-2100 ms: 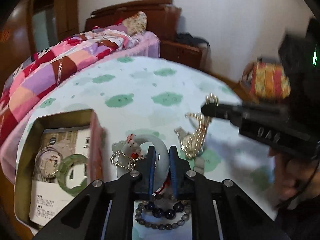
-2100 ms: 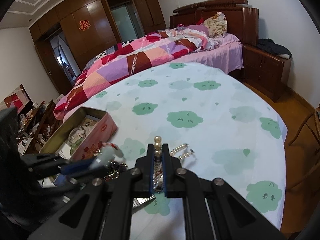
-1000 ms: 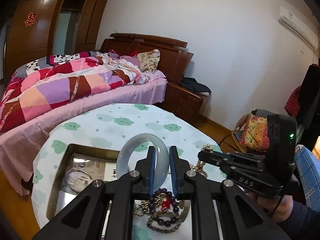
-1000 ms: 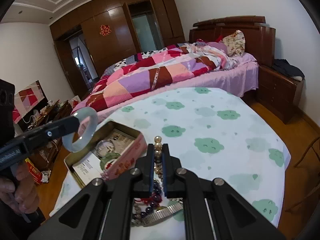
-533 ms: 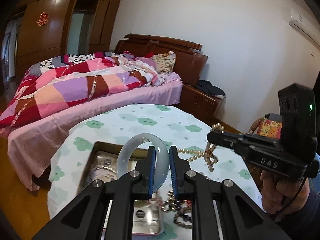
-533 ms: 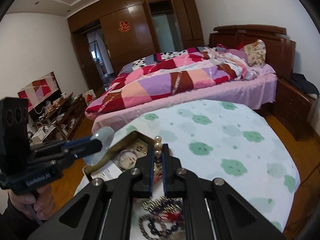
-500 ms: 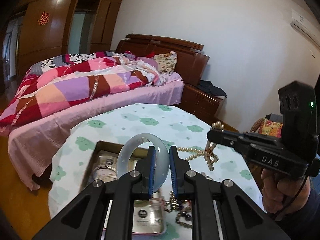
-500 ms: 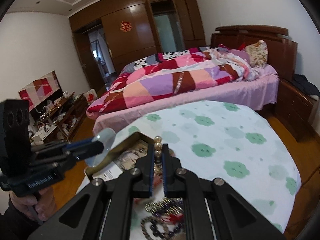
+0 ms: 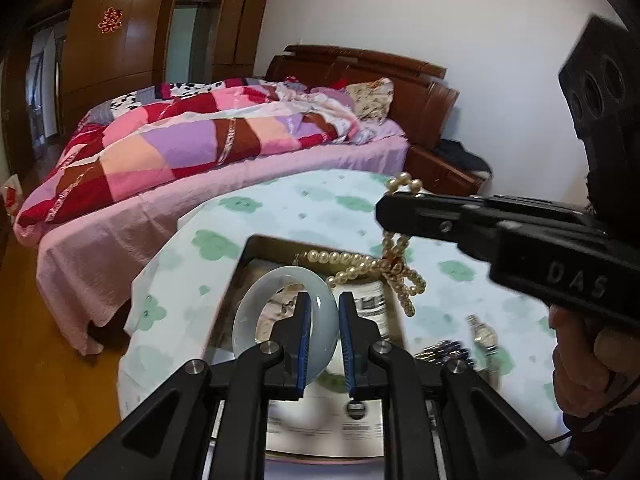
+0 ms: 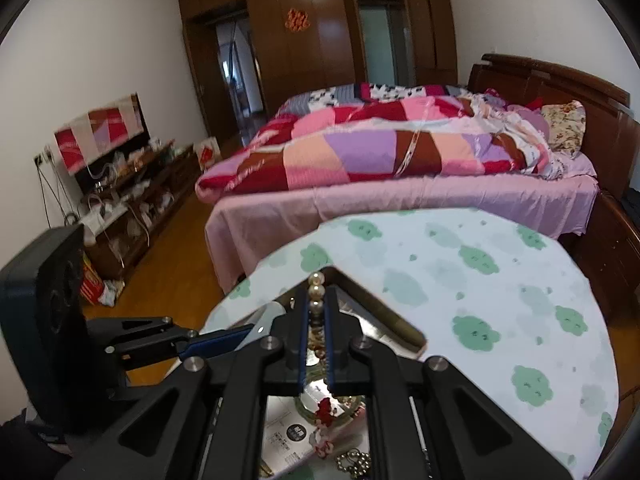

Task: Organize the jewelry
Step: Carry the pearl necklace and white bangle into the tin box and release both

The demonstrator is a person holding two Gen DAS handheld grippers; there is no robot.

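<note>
My left gripper [image 9: 322, 300] is shut on a pale jade bangle [image 9: 245, 320], held upright just above the open metal tin [image 9: 249, 254]. The right gripper [image 9: 386, 212] comes in from the right, shut on a pearl necklace [image 9: 360, 265] whose strands hang down and drape over the tin's far right corner. In the right wrist view, pearls [image 10: 316, 285] stick up between the fingers of the right gripper [image 10: 316, 300], the tin's rim [image 10: 386, 314] lies just beyond, and the left gripper [image 10: 256, 330] reaches in from the left with the bangle [image 10: 269, 312].
A wristwatch [image 9: 485, 336] and dark bead bracelet [image 9: 444, 350] lie on the cloud-print tablecloth [image 9: 460, 272] right of the tin. A red charm [image 10: 325, 408] and gold bead chain [image 10: 352, 460] lie below my right fingers. The table edge drops to wooden floor at left; a bed stands beyond.
Both grippers have swung left toward the tin. The left one has come lower with the bangle, and the pearl strands now drape onto the tin's corner.
</note>
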